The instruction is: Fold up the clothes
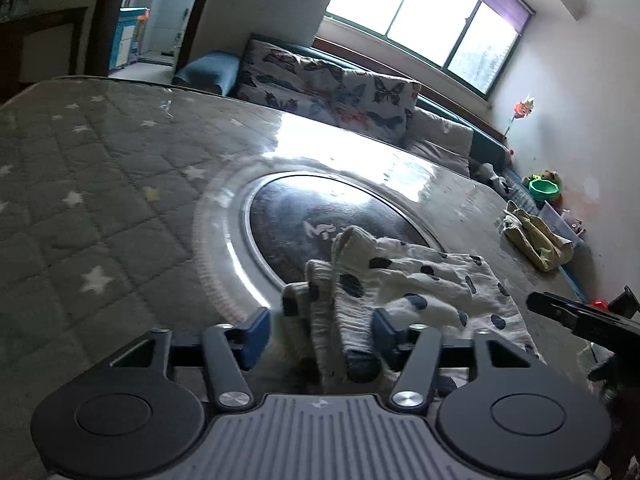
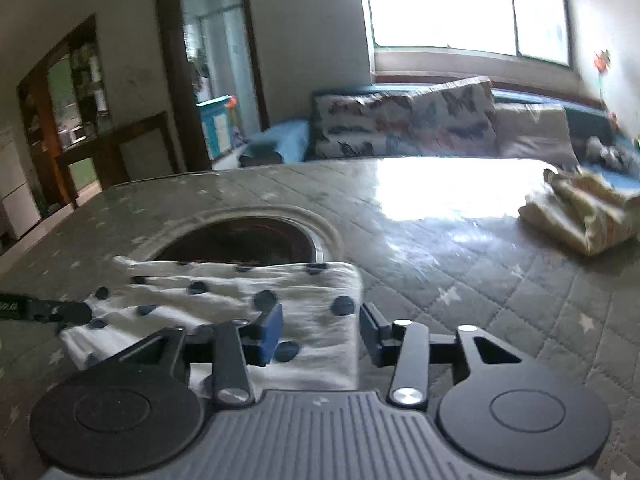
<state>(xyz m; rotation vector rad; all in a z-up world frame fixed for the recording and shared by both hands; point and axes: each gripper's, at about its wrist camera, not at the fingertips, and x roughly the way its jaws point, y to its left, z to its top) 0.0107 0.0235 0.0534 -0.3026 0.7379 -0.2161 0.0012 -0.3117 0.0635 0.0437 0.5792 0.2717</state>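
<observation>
A white cloth with dark dots (image 1: 420, 272) lies on the table, partly over a round dark inset. One bunched, ribbed end of it rises between the blue pads of my left gripper (image 1: 320, 332). The jaws stand apart and do not press on it. In the right wrist view the same dotted cloth (image 2: 224, 284) lies flat in folded layers. My right gripper (image 2: 320, 332) hovers open over its right edge with the pads clear of the fabric. The black tip of the right gripper (image 1: 560, 312) shows at the right of the left view. The left gripper's tip (image 2: 40, 312) shows at the far left.
A grey quilted table cover with stars (image 1: 100, 184) lies under clear plastic, with a round dark inset (image 1: 320, 216) in the middle. A folded yellow-green garment (image 2: 580, 212) sits at the table's far right. Behind the table are a sofa with butterfly cushions (image 1: 320, 84) and a green bowl (image 1: 542, 190).
</observation>
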